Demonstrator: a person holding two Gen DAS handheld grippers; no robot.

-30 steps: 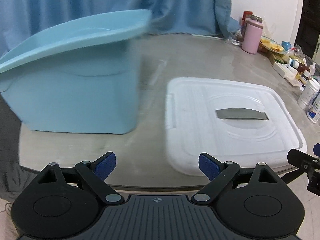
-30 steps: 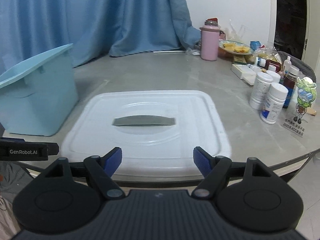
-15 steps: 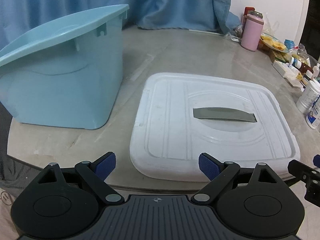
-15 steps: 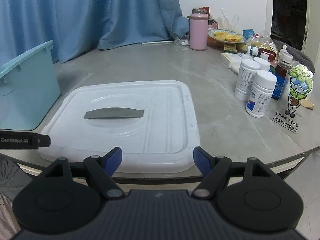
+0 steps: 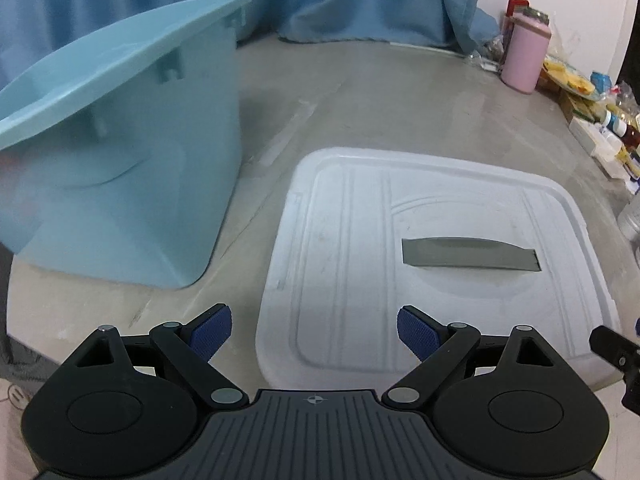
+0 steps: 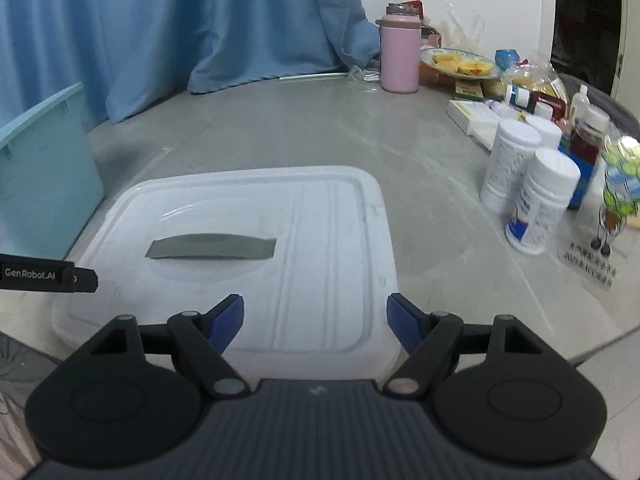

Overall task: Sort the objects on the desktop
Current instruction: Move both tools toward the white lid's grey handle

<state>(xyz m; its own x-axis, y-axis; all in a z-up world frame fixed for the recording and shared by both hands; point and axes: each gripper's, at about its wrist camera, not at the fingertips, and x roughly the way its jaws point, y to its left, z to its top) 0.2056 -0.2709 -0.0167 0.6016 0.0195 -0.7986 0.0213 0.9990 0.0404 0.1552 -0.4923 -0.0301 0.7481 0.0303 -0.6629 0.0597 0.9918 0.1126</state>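
While both grippers hang just off the near edge of the grey table [image 6: 304, 128], nothing is held in either of them. Farthest left stands the light blue bin [image 5: 120, 168], open-topped, its rim tilting across the left wrist view; what is inside cannot be seen from here. Just beside it, to its right and apart from it by a narrow strip of tabletop, the white lid [image 5: 344, 264] lies flat near the table edge, with a grey handle strip [image 5: 470, 254] set in its round recess. The left gripper [image 5: 314, 326] is spread wide, its blue pads bare, hovering before the lid's near left corner. The right gripper [image 6: 315, 318] is likewise spread wide and empty, poised over the lid's near right edge. Behind all this a blue curtain [image 6: 160, 28] drapes down onto the table. Farther right, at the back, stands a pink flask [image 6: 399, 56], with a plate of yellow food [image 6: 460, 65] just beside it. Along the right edge, well apart from the lid, two white pill bottles [image 6: 540, 200] stand close together amid other small bottles and boxes, next to a little cartoon figure stand [image 6: 616, 196].
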